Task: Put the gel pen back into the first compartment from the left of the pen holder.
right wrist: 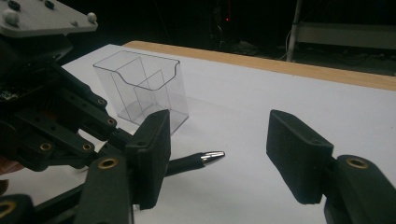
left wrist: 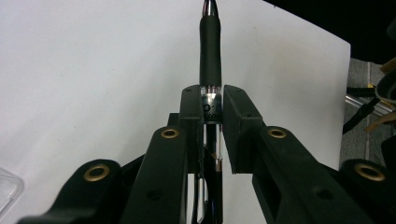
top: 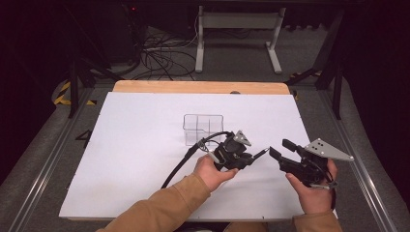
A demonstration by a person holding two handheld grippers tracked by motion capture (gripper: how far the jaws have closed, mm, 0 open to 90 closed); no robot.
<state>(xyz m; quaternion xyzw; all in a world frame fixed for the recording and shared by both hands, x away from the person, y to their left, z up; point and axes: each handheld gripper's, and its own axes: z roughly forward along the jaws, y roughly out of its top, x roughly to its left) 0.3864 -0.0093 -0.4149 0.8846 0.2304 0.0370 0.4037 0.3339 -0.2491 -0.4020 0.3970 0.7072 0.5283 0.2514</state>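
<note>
Near the middle of the high frame, the left gripper (top: 252,157) has its jaws clamped on a pen (left wrist: 210,51), tip toward the right gripper (top: 276,149), whose jaws stand wide and empty. Keep the pen steady and upright before lowering it into the clear holder (top: 203,128) just above.

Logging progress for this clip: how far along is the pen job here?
Done: the left gripper is shut on the black pen with a silver tip, lifted off the white sheet. The right gripper is open, empty. Left: the clear plastic divided holder looks empty.
</note>
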